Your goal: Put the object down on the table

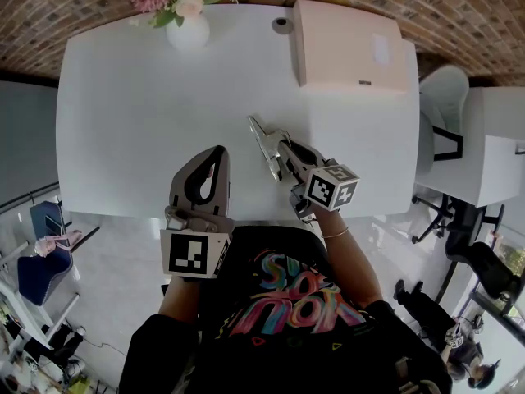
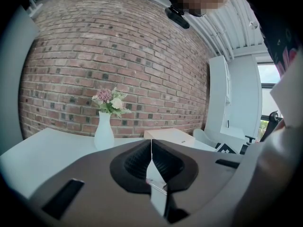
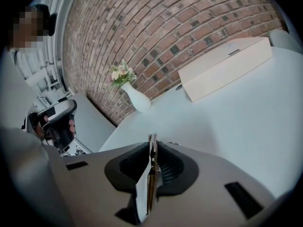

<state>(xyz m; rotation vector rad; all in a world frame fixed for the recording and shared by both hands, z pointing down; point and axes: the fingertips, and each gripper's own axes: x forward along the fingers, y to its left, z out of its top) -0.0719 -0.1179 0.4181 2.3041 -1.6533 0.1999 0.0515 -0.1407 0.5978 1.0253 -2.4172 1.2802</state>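
Object, thin and flat, sits pinched edge-on in the right hand-held gripper over the tabletop; left hand-held gripper pressed together, empty; risk: released from above, it likely tips or skids toward the near edge.

We see a white rectangular table with a smooth matte top. At its far edge, left of centre, stands a white round-bellied ceramic vase, upright, holding pink and cream flowers with green leaves. At the far right corner we find a flat pale beige cardboard box, lying closed and reaching close to the table's right edge. Between the two, just beside the box's far left corner, a small dark grey round disc sits on the top. Vase and box are well apart.
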